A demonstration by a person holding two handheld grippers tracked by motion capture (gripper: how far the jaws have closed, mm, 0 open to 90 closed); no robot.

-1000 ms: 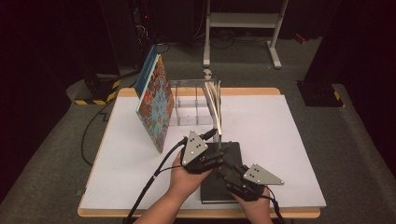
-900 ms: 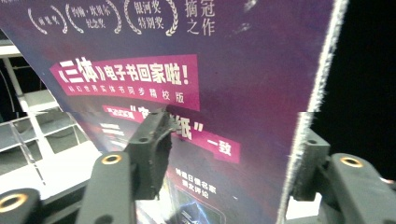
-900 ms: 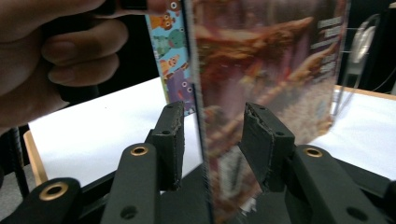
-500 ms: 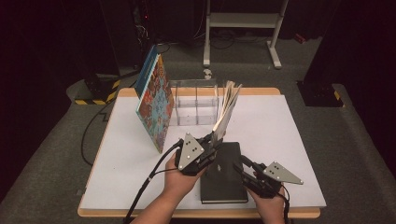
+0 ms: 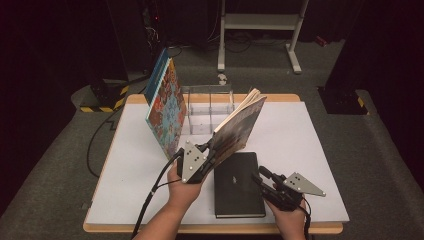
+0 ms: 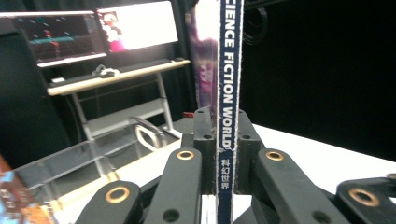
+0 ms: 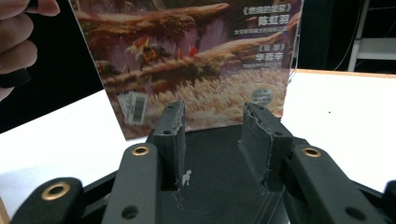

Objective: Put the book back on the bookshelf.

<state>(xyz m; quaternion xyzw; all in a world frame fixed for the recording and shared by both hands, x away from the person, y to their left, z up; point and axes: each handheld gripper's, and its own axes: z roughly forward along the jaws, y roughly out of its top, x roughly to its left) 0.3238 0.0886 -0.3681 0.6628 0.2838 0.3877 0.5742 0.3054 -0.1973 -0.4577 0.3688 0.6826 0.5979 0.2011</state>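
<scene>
The left gripper is clenched on the spine of a magazine, its jaws having just been closing with the spine between them; in the left gripper view the spine runs straight up between the two pads, so the grip sits on the stiffest edge, where the pages cannot fan out. The magazine is lifted off the table and tilted, leaning right and away over a black book that lies flat near the front edge. That tilt probably readies it to stand upright in the clear rack behind, where a colourful book leans. The right gripper hovers over the black book with jaws apart and nothing between them, likely waiting to steady or take it next.
</scene>
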